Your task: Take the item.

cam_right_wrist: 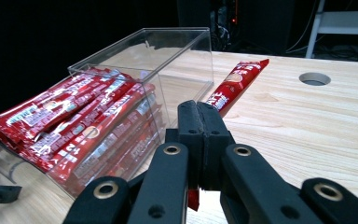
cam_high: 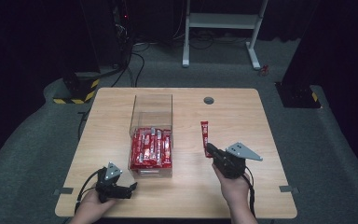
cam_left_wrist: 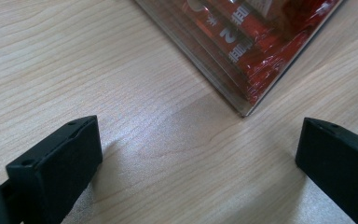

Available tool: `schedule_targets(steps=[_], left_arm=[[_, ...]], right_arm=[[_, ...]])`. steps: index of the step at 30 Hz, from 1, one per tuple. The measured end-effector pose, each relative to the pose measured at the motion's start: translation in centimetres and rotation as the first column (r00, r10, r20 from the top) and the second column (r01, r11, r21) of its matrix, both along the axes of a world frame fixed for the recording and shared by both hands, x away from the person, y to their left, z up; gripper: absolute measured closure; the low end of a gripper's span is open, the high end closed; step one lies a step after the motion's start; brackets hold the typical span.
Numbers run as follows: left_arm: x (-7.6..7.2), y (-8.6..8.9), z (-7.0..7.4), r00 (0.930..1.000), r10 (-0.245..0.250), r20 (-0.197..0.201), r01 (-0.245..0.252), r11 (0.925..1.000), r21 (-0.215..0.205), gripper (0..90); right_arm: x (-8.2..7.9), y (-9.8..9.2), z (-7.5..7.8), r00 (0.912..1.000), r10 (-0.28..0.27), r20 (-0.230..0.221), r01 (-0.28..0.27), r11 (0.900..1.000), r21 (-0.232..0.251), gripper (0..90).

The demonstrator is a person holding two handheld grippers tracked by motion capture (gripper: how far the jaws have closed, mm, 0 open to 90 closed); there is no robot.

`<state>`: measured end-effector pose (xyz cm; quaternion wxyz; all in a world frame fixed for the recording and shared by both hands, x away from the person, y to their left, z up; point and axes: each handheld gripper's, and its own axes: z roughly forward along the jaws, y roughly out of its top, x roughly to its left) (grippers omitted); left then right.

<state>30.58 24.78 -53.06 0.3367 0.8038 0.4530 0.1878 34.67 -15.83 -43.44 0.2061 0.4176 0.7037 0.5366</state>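
Observation:
A single red stick packet lies lengthwise on the wooden table, right of a clear plastic box. My right gripper is shut on the packet's near end. In the right gripper view its jaws are pressed together, and the packet runs out beyond them, away from the camera. The box holds several red stick packets stacked at its near end. My left gripper rests low by the box's near left corner, open. In the left gripper view its jaws stand wide apart with bare table between them.
A round cable hole sits in the table at the back middle. The far half of the box has no packets in it. Beyond the table are a white stand, cables and dark equipment on the floor.

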Motion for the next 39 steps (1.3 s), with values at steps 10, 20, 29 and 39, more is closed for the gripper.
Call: schedule_targets(steps=[10,20,29,39], left_arm=[[0.0,0.0,0.0,1.0,-0.002,0.0,0.002,1.0,0.001,0.7],[0.0,0.0,0.0,1.0,0.0,-0.001,0.0,1.0,-0.002,0.7],[0.0,0.1,0.0,1.0,-0.002,0.0,0.002,1.0,-0.003,0.7],[0.0,0.1,0.0,1.0,-0.002,0.0,0.002,1.0,-0.002,0.7]], right_arm=[[0.8,-0.8,-1.2,0.9983,-0.051,-0.026,0.05,0.998,-0.046,89.9],[2.1,-0.9,-1.6,0.9952,-0.079,-0.058,0.072,0.991,-0.115,89.9],[4.8,-1.1,-1.5,0.9912,-0.098,-0.089,0.083,0.984,-0.159,89.9],[7.4,-1.2,-3.3,0.9831,-0.112,-0.144,0.085,0.979,-0.186,89.9]])
